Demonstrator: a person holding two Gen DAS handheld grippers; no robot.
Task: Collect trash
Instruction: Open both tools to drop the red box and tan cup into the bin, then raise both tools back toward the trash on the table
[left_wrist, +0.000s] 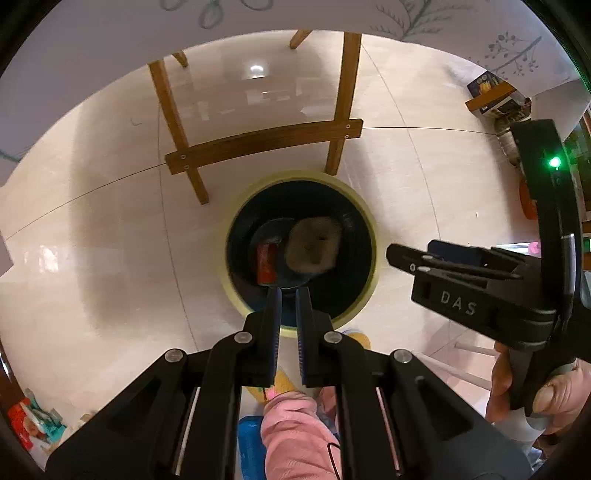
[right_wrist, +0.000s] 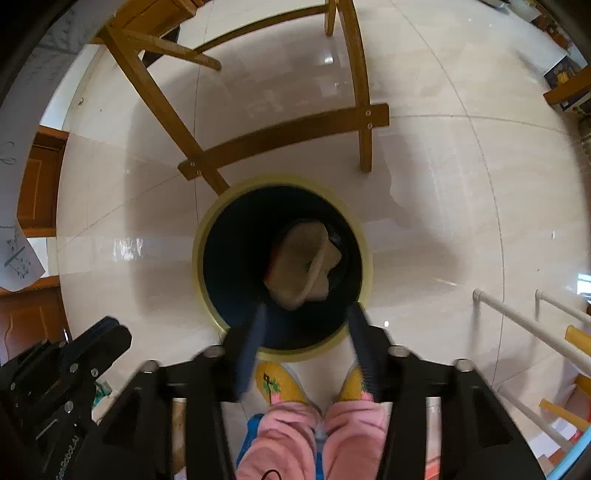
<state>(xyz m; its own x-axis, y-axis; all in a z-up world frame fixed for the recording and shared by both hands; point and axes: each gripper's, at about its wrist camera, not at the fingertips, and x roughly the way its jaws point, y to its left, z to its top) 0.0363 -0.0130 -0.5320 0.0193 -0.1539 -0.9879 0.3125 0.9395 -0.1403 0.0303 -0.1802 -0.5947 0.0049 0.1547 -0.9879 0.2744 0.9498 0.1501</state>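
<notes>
A round bin with a pale yellow rim (left_wrist: 364, 218) and dark inside stands on the floor below both grippers; it also shows in the right wrist view (right_wrist: 199, 236). Inside lie a crumpled brownish paper wad (left_wrist: 314, 245) (right_wrist: 301, 264) and a red packet (left_wrist: 266, 264). My left gripper (left_wrist: 288, 295) hangs over the bin's near rim with its fingers nearly together and nothing between them. My right gripper (right_wrist: 306, 314) is open and empty over the bin's near edge. It also shows in the left wrist view (left_wrist: 410, 260), right of the bin.
A wooden chair frame (left_wrist: 258, 140) (right_wrist: 280, 136) stands just behind the bin on the glossy tiled floor. The person's pink trousers (right_wrist: 317, 439) and yellow slippers (right_wrist: 275, 384) are right in front of it. White rails (right_wrist: 528, 325) are at right; packets (left_wrist: 33, 424) lie at lower left.
</notes>
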